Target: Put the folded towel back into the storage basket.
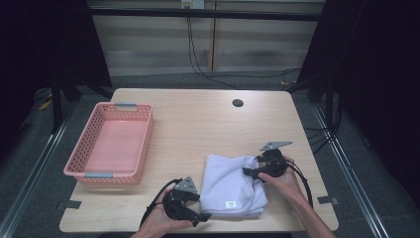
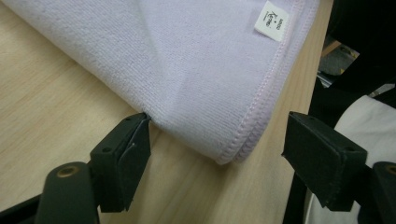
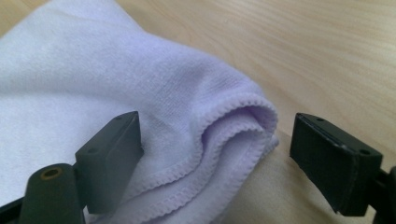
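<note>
The left claw sat at the lower centre of the high view with its jaws spread wide around the near corner of the towel, not yet gripping. The right claw, right of centre, was likewise open around a bunched corner. The wooden table filled the middle of the frame; the pink basket lay empty at the left. The likely risk was a partial pinch: with several stitched layers stacked at the right corner, closing could catch only some, letting the fold spill open. The towel was pale lilac, soft terry, folded into a rough square, with a small white label near its front edge.
</note>
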`<state>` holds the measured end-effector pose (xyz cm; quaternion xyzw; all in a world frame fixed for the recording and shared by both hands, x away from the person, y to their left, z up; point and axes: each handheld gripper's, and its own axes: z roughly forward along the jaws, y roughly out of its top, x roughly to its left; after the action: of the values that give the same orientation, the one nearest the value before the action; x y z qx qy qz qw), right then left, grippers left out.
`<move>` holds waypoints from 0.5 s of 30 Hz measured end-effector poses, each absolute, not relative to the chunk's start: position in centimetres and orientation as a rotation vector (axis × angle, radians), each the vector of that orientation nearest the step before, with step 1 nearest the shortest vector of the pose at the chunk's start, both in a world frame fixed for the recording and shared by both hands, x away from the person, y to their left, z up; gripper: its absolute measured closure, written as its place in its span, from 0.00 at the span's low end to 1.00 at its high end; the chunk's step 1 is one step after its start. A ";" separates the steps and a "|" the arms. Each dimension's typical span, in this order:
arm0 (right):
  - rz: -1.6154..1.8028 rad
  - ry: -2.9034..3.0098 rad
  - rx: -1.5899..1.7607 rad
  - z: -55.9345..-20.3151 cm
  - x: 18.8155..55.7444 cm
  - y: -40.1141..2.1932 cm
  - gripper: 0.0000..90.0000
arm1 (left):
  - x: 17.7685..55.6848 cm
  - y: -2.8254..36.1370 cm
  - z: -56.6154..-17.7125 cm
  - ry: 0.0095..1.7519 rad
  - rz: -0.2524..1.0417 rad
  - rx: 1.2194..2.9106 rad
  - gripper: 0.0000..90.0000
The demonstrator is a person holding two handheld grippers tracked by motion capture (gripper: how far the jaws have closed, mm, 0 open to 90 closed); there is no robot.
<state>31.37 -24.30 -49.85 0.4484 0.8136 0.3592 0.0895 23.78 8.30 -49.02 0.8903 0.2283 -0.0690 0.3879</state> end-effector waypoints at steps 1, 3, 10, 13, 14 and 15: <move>1.065 2.427 1.341 -50.1 31.4 -24.3 0.17 | 23.9 7.9 -49.0 0.568 -0.173 2.268 0.24; 1.065 2.428 1.324 -50.1 31.5 -24.3 0.17 | 23.9 7.5 -49.1 0.586 -0.169 2.273 0.24; 1.076 2.443 1.325 -50.1 31.5 -24.4 0.17 | 23.7 7.2 -49.2 0.555 -0.177 2.298 0.18; 1.120 2.472 1.340 -50.0 31.5 -24.7 0.18 | 23.8 7.1 -49.3 0.565 -0.149 2.307 0.18; 1.124 2.482 1.334 -50.0 31.5 -24.7 0.18 | 23.8 7.1 -49.4 0.562 -0.168 2.287 0.19; 1.131 2.483 1.322 -50.1 31.3 -24.6 0.18 | 23.8 7.1 -49.4 0.558 -0.151 2.299 0.22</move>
<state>31.34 -24.57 -50.07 0.4353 0.8178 0.3724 0.0549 23.79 7.11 -49.37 0.8987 0.2179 -0.0589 0.3759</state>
